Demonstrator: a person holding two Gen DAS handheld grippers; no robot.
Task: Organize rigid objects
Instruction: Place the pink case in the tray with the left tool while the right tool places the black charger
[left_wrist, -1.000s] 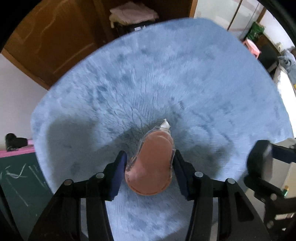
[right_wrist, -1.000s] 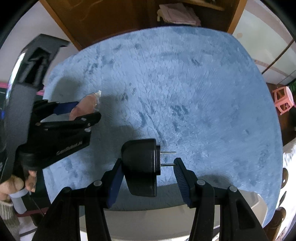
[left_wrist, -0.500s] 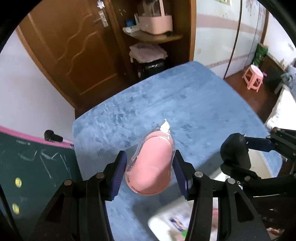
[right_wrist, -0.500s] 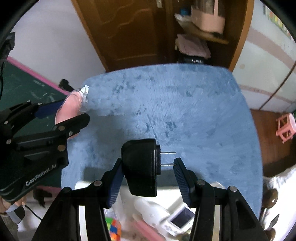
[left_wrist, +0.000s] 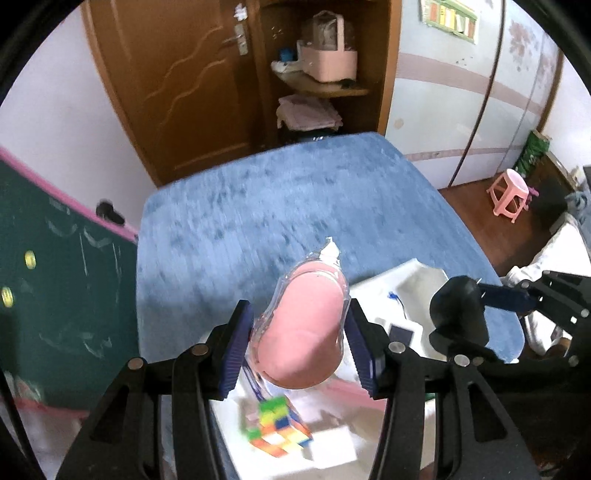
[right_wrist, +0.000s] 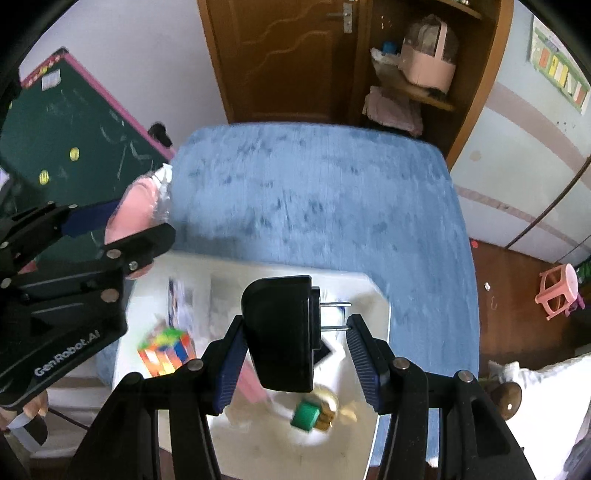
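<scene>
One green block (right_wrist: 306, 415), right wrist view only, blurred

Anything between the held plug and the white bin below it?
Nothing visible. The right gripper holds the plug above the white bin; only things already in the bin lie below: a cube and a green block.

A pink rounded item in clear plastic packaging (left_wrist: 301, 332) is sitting clamped between blue pads, its white tip pointing away. A black plug adapter (right_wrist: 282, 332) is lying sideways in the other clamp, two metal prongs pointing right. Both are hanging above a white bin (right_wrist: 369, 288).
</scene>
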